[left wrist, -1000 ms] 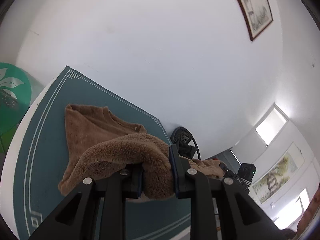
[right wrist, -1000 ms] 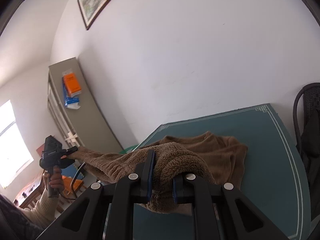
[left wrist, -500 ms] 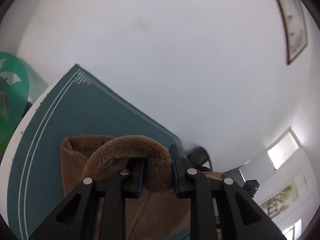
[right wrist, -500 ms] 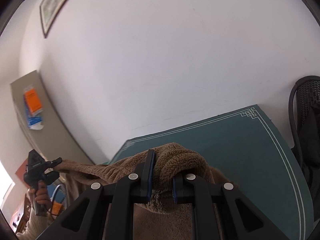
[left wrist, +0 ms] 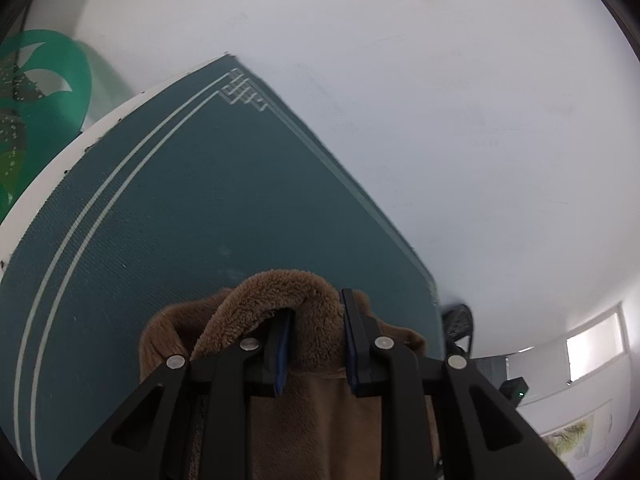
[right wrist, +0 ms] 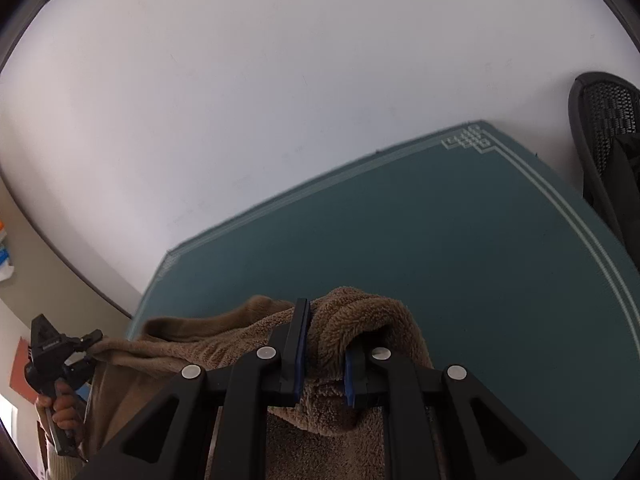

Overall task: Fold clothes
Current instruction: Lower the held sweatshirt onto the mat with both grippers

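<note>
Each claw pinches 1 corner of the brown fleece (left wrist: 280,292): left claw (left wrist: 314,340) and right claw (right wrist: 325,354) are clamped narrow on bunched pile, keeping the edge spread between them for a fold. The fleece trails onto the near worktop (left wrist: 160,208). Compared with 1 second ago, far fleece is no longer visible; more bare mat shows.

Teal mat (left wrist: 168,208) with pale border lines, spread against a white wall (left wrist: 400,80). Black mesh chair (right wrist: 608,120) beside one corner. Green sign (left wrist: 44,80) beyond another.
</note>
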